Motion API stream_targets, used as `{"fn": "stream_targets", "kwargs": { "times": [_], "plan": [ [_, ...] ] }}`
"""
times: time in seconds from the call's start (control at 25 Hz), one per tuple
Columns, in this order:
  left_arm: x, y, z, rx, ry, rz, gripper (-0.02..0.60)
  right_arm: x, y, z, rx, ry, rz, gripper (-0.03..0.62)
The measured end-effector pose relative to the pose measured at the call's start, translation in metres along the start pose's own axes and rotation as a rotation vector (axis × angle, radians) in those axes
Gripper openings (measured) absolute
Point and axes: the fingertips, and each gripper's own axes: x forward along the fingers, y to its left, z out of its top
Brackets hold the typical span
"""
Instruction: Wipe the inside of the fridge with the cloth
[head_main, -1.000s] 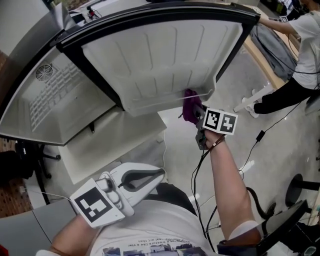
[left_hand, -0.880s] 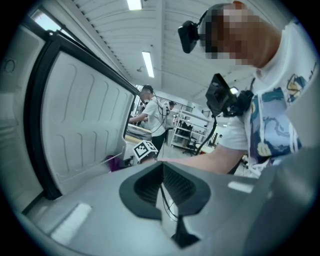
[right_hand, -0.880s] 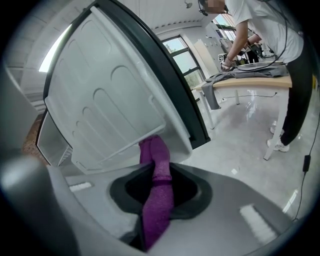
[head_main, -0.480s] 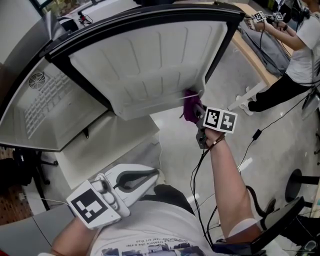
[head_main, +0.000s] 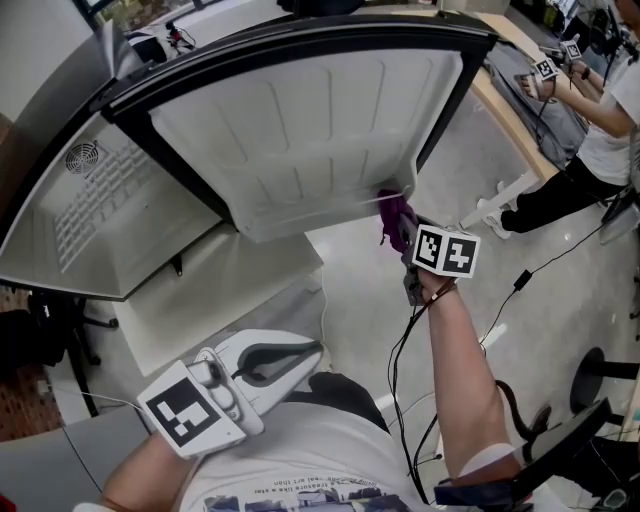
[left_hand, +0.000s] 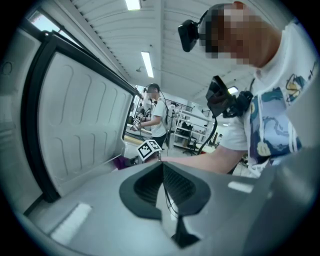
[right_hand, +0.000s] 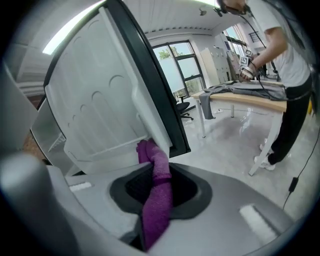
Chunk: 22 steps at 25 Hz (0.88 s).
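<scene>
The fridge door (head_main: 310, 120) stands open, its ribbed white inner liner facing me. A purple cloth (head_main: 397, 215) is pressed against the right end of the door's lower shelf rail. My right gripper (head_main: 402, 232) is shut on that cloth. In the right gripper view the cloth (right_hand: 157, 190) runs up between the jaws to the door liner (right_hand: 95, 115). My left gripper (head_main: 318, 349) hangs low by my body, away from the fridge. Its jaws meet with nothing between them (left_hand: 161, 165). The left gripper view also shows the cloth (left_hand: 120, 161) at the rail.
The fridge's white interior (head_main: 100, 200) with a round vent lies at left, a white shelf (head_main: 220, 285) below it. Another person (head_main: 600, 120) works at a wooden table (head_main: 510, 110) at the upper right. Cables (head_main: 500, 310) trail over the grey floor, and a chair base (head_main: 605, 375) stands at right.
My right gripper has slid the cloth a little to the right along the door's lower rail, closer to its right corner. The left gripper has stayed put.
</scene>
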Motion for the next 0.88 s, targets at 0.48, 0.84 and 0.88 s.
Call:
{"fn": "stream_targets", "kwargs": {
  "times": [0.48,0.84,0.88],
  "plan": [
    [-0.005,0.000,0.001,-0.008,-0.014,0.010,0.005,-0.041,-0.016,-0.005,-0.293,0.073,-0.144,0.074],
    [-0.030,0.017,-0.003,-0.046,-0.035,0.106,0.005,-0.089,0.034,0.002,-0.442,-0.012,-0.111,0.075],
    [-0.036,0.019,-0.004,-0.048,-0.039,0.119,0.005,-0.094,0.046,0.005,-0.464,-0.030,-0.098,0.075]
  ]
}}
